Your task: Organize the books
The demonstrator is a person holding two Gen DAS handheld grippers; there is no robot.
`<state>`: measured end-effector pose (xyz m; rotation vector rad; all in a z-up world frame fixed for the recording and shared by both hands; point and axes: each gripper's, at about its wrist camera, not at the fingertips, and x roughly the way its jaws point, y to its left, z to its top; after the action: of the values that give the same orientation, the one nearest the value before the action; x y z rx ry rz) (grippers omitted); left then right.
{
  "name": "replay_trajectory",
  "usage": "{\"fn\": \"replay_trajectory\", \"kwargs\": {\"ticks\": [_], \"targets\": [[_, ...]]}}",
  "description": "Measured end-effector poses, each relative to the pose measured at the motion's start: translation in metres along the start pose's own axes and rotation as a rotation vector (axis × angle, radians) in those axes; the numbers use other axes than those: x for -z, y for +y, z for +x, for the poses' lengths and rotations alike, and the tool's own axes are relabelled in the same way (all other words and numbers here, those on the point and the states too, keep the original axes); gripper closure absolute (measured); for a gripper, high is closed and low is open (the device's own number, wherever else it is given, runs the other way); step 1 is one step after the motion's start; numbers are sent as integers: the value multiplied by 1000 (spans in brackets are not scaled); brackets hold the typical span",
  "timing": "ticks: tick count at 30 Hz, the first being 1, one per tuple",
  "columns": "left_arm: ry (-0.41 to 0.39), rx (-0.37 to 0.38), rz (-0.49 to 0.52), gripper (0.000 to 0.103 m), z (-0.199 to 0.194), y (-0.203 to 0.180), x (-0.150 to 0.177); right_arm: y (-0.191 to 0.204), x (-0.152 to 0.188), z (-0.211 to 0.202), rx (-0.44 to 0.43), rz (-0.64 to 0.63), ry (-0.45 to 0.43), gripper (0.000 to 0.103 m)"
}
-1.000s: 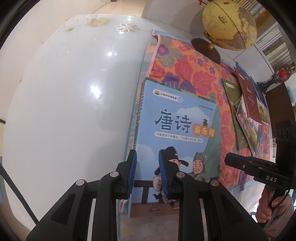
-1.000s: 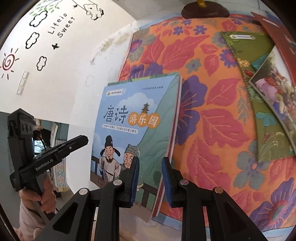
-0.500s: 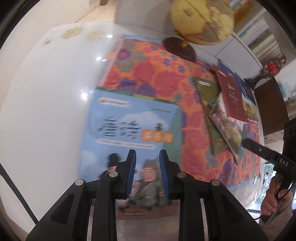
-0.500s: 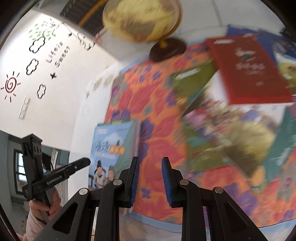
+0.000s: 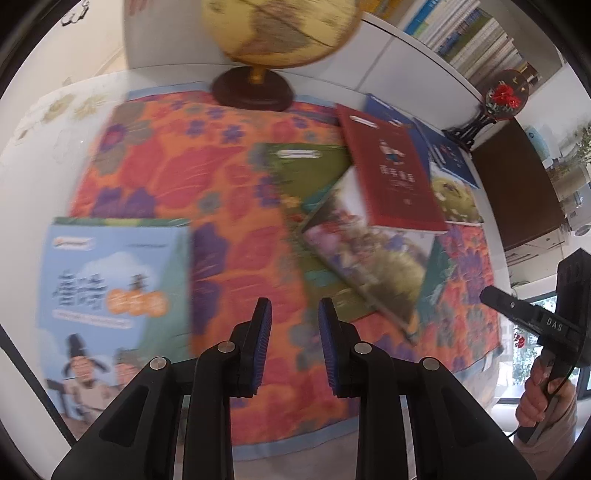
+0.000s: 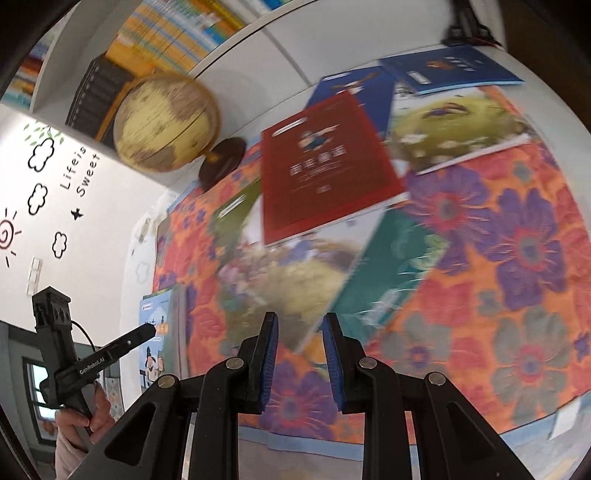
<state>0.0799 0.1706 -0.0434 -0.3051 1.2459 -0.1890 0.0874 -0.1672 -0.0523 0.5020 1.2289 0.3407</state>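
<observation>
A light-blue picture book (image 5: 110,280) lies flat at the left edge of the floral cloth (image 5: 236,229); it shows small at the left (image 6: 155,343) in the right wrist view. To its right lies a loose pile: a red book (image 5: 395,173) (image 6: 321,166) on top, over a flower-printed book (image 5: 369,258) (image 6: 288,273) and a green book (image 5: 303,166). My left gripper (image 5: 294,306) hovers over bare cloth between the blue book and the pile, jaws slightly apart and empty. My right gripper (image 6: 300,321) hovers above the pile's near corner, jaws narrowly apart and empty.
A globe (image 5: 277,29) (image 6: 162,122) stands at the cloth's far edge. Blue books (image 6: 450,68) and a yellow-green book (image 6: 454,125) lie behind the pile, a teal one (image 6: 391,273) under it. A red ornament (image 5: 504,96) and a bookshelf (image 5: 472,40) are at the back.
Both grippers have swung right, away from the light-blue book they flanked, toward the scattered pile. The blue book stays flat at the cloth's left edge. Neither gap has visibly changed.
</observation>
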Motion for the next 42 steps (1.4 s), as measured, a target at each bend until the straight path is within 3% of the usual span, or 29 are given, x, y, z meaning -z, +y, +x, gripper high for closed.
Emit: {"fn": "replay_trajectory", "kwargs": {"ticks": [5,11,21,24,30,34,38,42], "targets": [[-25,19,-70,78,31,-28,-22,-35,-30,-12,54,39,-98,79],[-66,6,-113,78,77,-65,-54,-61,-83,13,27,63,-122,75],[-34,-50,-55,78,127,-93,-79,-60,-128,78,127,-35,-32,75],[-39,-56,-27,76,129,-96,-80,-64,-129,93,96,-13,24,75],[-20,-79,62,75,133,-107,-81,-51,-122,91,117,-105,47,69],[14,-104,147,75,126,-118,-60,-49,-101,80,122,-168,90,69],[94,-46,200,75,105,-122,-1,-66,-53,60,60,-193,206,69],[224,79,201,72,89,-111,61,-88,9,40,-25,-204,363,69]]}}
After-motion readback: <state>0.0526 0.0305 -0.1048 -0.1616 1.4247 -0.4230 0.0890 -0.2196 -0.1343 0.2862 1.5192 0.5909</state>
